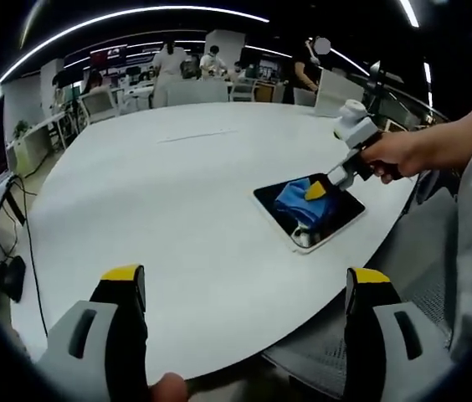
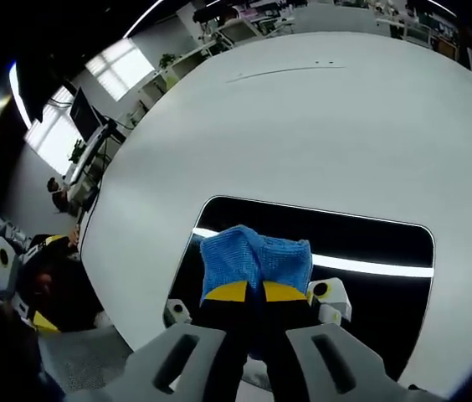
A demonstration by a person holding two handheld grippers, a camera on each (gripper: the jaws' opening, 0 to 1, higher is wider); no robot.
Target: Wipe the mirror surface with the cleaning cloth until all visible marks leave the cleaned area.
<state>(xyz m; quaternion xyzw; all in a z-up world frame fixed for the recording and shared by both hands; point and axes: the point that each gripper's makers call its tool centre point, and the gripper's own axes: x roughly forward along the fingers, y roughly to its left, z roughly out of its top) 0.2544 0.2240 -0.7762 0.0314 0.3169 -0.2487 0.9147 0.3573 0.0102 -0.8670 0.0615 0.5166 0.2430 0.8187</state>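
Observation:
A dark rectangular mirror (image 2: 370,243) with a white rim lies flat on the white table, near its right edge in the left gripper view (image 1: 336,219). A blue cleaning cloth (image 2: 253,258) rests on the mirror's near part, and my right gripper (image 2: 257,291) is shut on it, pressing it to the glass. In the left gripper view that right gripper (image 1: 320,189) reaches in from the right, held by a hand, its yellow tips on the blue cloth (image 1: 296,201). My left gripper (image 1: 244,280) hovers open over the table's near edge, nothing between its jaws.
The large white round table (image 1: 177,184) stretches away from the mirror. A grey office chair (image 1: 420,251) stands by the table's right edge. People and desks (image 1: 186,71) sit far behind. In the right gripper view, desks and a window (image 2: 94,109) lie beyond the table.

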